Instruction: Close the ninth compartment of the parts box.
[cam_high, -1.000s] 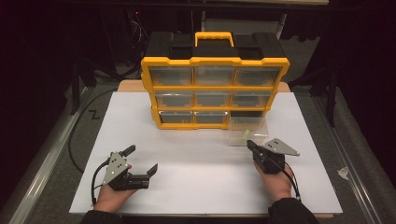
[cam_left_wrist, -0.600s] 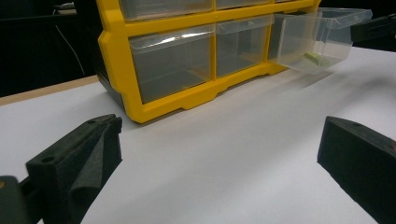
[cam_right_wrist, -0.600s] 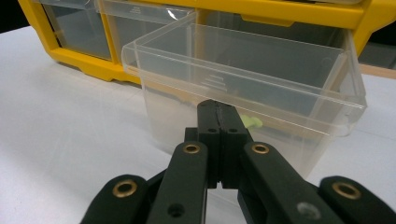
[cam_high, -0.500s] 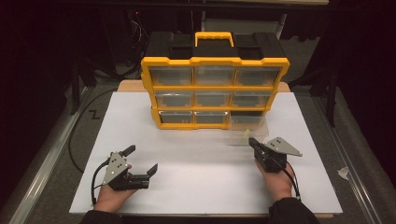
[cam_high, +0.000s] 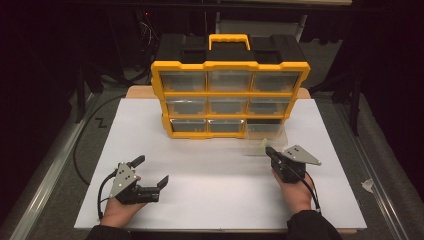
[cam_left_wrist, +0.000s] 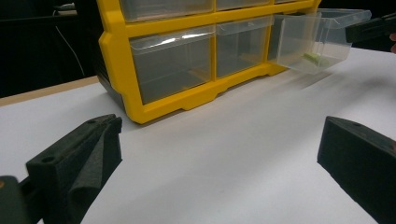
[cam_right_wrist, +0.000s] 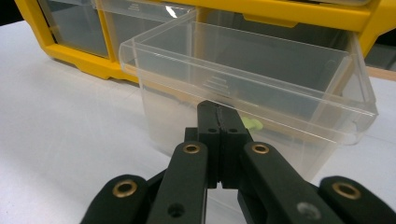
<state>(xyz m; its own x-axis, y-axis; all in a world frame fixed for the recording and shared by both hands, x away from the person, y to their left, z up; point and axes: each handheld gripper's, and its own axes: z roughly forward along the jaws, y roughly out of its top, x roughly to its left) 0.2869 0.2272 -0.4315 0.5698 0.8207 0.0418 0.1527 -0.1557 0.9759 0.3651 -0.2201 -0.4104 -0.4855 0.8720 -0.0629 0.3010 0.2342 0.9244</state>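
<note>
A yellow organizer (cam_high: 227, 95) with several clear drawers and a black top stands at the back of the white board (cam_high: 215, 200). Its bottom right drawer (cam_high: 265, 134) is pulled out toward me, with a small green piece (cam_right_wrist: 252, 123) lying inside. My right gripper (cam_high: 269, 150) is shut, its tips (cam_right_wrist: 217, 109) against the drawer's front wall just under the ridged lip, with nothing seen between the jaws. My left gripper (cam_high: 151, 170) rests open at the front left, far from the organizer (cam_left_wrist: 187, 60). In the left gripper view the drawer (cam_left_wrist: 313, 42) sticks out at the upper right.
A black cable (cam_high: 80, 145) runs along the left side beyond the board. A small pale scrap (cam_high: 367, 185) lies off the board at the right. Dark stands and wires crowd the space behind the organizer.
</note>
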